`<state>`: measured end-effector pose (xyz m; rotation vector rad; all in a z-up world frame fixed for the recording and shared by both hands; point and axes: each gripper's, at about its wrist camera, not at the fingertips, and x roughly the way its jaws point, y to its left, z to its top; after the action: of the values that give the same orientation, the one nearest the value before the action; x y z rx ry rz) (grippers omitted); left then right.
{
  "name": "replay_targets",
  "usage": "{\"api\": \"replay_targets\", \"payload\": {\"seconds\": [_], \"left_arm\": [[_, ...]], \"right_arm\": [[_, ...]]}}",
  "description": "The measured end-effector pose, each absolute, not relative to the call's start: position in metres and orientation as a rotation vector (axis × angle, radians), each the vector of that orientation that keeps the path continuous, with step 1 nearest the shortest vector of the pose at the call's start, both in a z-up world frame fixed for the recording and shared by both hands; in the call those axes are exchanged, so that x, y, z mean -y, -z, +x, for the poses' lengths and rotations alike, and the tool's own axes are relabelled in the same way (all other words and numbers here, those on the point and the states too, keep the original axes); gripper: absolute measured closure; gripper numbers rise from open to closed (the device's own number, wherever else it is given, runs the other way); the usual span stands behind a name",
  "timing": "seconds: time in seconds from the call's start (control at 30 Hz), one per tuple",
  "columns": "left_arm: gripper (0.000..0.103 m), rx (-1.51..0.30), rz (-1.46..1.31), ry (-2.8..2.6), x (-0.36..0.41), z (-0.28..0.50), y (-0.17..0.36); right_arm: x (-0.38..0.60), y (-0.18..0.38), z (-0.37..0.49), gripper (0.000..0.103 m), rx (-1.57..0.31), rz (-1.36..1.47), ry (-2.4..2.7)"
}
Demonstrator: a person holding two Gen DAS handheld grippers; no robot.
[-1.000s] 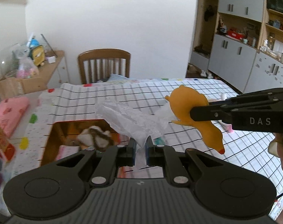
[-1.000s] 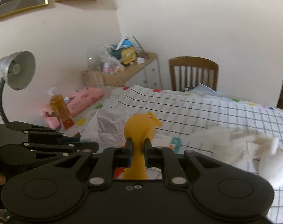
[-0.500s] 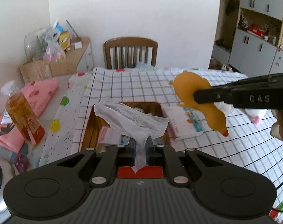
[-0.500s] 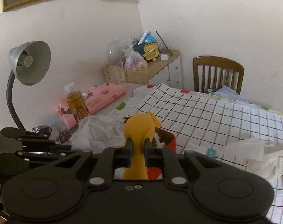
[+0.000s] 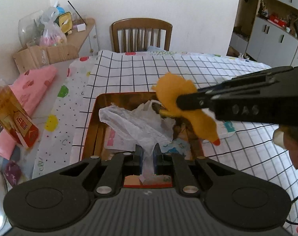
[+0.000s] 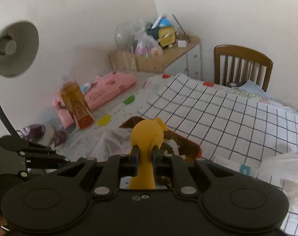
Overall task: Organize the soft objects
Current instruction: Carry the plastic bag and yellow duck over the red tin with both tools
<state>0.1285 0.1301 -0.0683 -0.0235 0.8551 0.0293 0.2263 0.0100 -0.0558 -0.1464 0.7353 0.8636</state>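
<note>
My left gripper (image 5: 148, 153) is shut on a crumpled white plastic bag (image 5: 137, 122) and holds it over the open brown box (image 5: 93, 118) on the checked tablecloth. My right gripper (image 6: 145, 153) is shut on a yellow rubber chicken toy (image 6: 147, 137). In the left wrist view the chicken (image 5: 180, 106) hangs over the box's right side, held by the right gripper (image 5: 180, 103) coming in from the right. The box (image 6: 192, 147) holds several soft items and packets, partly hidden under the bag.
An orange bottle (image 5: 11, 118) and pink pouch (image 5: 34, 84) lie left of the box. A wooden chair (image 5: 142, 34) stands at the table's far end. A desk lamp (image 6: 13, 47) stands left. White tissue (image 6: 282, 167) and a packet (image 6: 227, 164) lie to the right.
Both grippers have moved left and down over the box. The bag and the chicken now hang above its opening. Both stay shut.
</note>
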Motion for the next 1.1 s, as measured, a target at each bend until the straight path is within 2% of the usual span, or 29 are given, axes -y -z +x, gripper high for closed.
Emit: {"api": "replay_targets", "payload": {"seconds": [0.57,1.1], "left_arm": [[0.093,-0.933,-0.108,-0.024,-0.145,0.146,0.1],[0.09,-0.946,-0.147,-0.05,-0.148,0.145,0.108]], "right_arm": [[-0.035,0.106,0.247,0.087,-0.872,-0.198,-0.862],[-0.032,0.113,0.248,0.079,-0.886,-0.21,-0.851]]}}
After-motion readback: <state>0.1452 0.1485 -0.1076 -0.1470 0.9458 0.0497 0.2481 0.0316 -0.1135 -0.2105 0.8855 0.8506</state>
